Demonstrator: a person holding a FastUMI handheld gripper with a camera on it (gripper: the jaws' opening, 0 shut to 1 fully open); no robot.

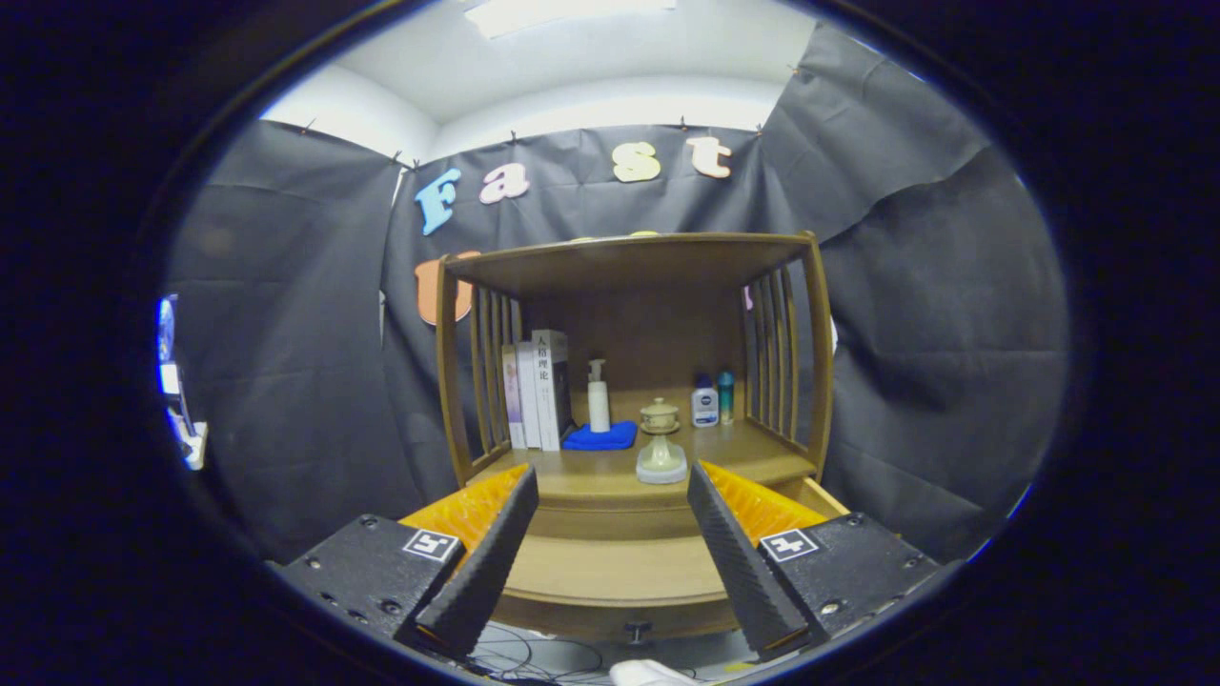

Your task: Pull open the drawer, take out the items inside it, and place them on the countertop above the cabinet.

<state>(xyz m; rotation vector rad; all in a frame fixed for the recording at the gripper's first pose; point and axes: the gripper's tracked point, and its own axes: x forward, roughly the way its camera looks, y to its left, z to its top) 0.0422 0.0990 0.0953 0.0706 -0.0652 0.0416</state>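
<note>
A wooden cabinet [820, 381] with slatted sides stands ahead against the booth wall. Its drawer [610, 572] is pulled out under the countertop [572, 472], and the knob [637, 630] on the drawer front shows low between my fingers. The stretch of drawer floor I see between the fingers is bare wood. On the countertop stand a pale ceramic lidded cup on a pedestal [660, 448], a blue cloth [600, 437], a white pump bottle [598, 397], books [538, 391] and two small bottles [713, 400]. My gripper [611, 472] is open above the drawer, holding nothing.
An upper shelf board [629, 259] roofs the countertop space. Cables [534, 657] and a white object [648, 673] lie on the floor below the drawer front. Black cloth walls close in on both sides.
</note>
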